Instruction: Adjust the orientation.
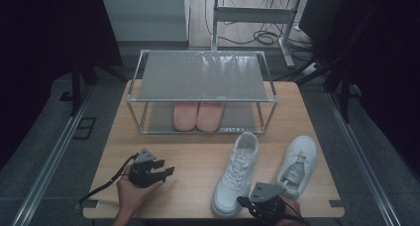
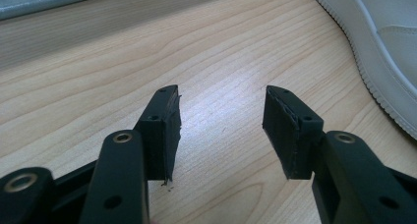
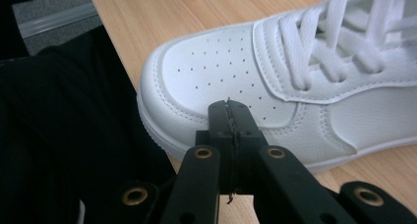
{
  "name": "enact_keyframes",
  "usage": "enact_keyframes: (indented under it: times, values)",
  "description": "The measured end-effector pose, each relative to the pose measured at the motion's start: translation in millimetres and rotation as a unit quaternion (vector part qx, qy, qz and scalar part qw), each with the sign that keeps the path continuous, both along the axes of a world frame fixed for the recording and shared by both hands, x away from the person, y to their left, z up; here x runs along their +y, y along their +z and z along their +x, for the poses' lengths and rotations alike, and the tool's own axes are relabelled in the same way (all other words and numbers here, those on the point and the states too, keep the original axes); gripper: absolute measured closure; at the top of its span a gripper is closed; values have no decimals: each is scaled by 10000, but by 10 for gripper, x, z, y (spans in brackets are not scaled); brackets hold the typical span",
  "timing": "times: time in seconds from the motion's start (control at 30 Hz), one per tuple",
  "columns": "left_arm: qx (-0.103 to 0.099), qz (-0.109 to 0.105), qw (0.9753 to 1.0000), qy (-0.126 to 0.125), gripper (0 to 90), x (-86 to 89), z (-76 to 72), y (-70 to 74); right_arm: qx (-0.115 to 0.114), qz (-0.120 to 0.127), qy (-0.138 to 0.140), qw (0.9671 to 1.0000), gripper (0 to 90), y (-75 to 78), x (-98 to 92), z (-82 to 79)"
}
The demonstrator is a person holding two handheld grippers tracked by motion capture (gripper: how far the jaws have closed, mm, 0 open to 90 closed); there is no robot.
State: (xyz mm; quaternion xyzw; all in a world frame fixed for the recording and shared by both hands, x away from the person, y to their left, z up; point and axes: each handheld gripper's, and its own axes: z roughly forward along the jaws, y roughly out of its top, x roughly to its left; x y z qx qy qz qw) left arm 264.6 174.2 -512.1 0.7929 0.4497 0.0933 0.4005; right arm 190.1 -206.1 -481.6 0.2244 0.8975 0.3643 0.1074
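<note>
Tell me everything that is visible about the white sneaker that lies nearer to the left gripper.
The white sneaker is a low lace-up shoe of smooth, leather-like material, with white laces, small holes over the toe and a ribbed white sole. It stands upright on the wooden table, toe at the near edge, heel towards the shoe rack. The right gripper, fingers together, hovers close at its toe; whether they touch is unclear.

Closed claw (image 3: 230,117) over white sneaker (image 3: 275,81)
</note>
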Motion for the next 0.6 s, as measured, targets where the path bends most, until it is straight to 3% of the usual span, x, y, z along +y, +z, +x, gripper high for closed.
enact_keyframes:
  times: [0.3, 0.6]
  values:
    - [42, 6, 10000, -10, 483, -2, 10, -7, 102, 73, 81, 9999, 900, -20, 4, 51]
    - [77, 33, 10000, -37, 480, -7, 13, -17, 108, 146, 216, 9996, 900, -39, 218, 172]
